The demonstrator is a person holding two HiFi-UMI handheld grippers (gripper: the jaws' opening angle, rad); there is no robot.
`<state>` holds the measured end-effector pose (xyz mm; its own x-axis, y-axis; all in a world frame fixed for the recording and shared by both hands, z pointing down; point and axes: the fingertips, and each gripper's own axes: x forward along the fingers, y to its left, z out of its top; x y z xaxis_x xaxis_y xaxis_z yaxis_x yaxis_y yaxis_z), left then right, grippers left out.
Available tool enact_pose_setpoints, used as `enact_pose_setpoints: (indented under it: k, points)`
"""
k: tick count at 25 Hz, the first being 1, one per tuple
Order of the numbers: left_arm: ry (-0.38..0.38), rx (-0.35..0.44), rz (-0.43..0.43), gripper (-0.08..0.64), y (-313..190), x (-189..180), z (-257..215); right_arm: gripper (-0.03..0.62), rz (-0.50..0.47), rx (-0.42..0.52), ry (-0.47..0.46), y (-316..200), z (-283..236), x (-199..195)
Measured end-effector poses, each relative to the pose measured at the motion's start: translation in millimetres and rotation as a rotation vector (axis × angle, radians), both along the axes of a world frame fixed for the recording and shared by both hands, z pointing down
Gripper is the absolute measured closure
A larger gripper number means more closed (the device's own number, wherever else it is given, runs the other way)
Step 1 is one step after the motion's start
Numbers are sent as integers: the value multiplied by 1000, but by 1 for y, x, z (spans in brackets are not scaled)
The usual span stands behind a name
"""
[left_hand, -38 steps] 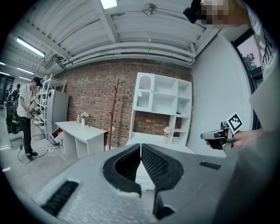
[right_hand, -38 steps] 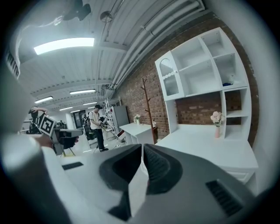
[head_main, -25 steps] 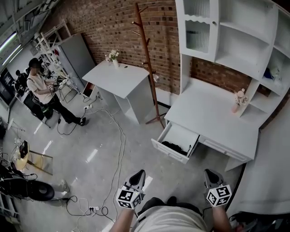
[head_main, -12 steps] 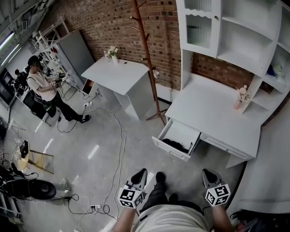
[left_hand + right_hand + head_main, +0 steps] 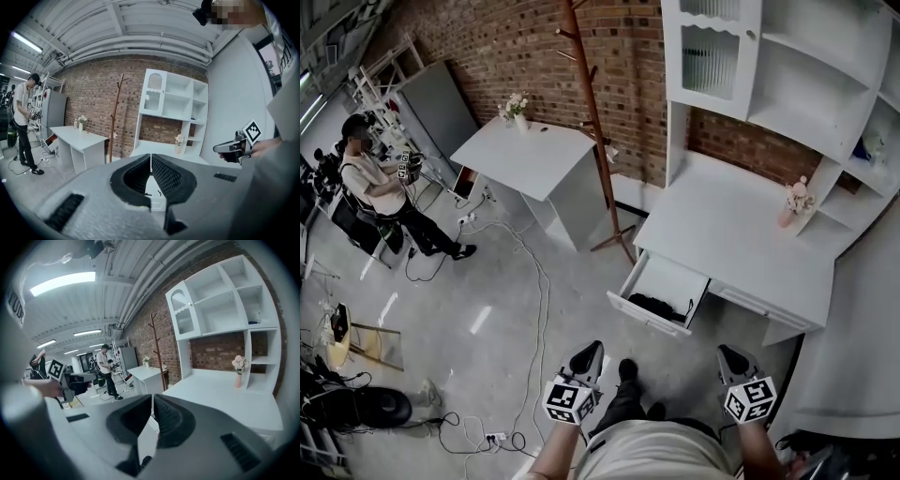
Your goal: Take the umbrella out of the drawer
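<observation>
The white desk's drawer (image 5: 668, 277) stands pulled open, and a black folded umbrella (image 5: 657, 306) lies along its front inside. Both grippers hover low in the head view, well short of the drawer and apart from it. My left gripper (image 5: 589, 352) points toward the drawer's left corner, its jaws shut with nothing between them (image 5: 151, 157). My right gripper (image 5: 732, 355) points toward the desk's front edge, also shut and empty (image 5: 153, 400). Each gripper shows at the side of the other's view.
A white desk with a hutch (image 5: 727, 223) carries a pink flower vase (image 5: 793, 205). A wooden coat stand (image 5: 592, 122) rises left of it, beside a second white table (image 5: 525, 155). Cables (image 5: 539, 309) trail over the floor. A person (image 5: 380, 192) stands far left.
The wearer has stepped toward the desk, a leg and shoe now showing between the grippers. Both grippers have moved forward a little, still shut.
</observation>
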<state>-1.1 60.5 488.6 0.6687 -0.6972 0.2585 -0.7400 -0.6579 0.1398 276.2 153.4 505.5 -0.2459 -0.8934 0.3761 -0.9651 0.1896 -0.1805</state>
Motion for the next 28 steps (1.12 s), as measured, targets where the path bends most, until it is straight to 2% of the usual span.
enact_pose_setpoints:
  k: [14,28]
  points:
    - [5,-5,112,531,-130,21,-2,559,67,-33,26,-97,-5,4]
    - [-26,-71,232,531,-199,15,28,558,51,-126,87,-174,12,-8]
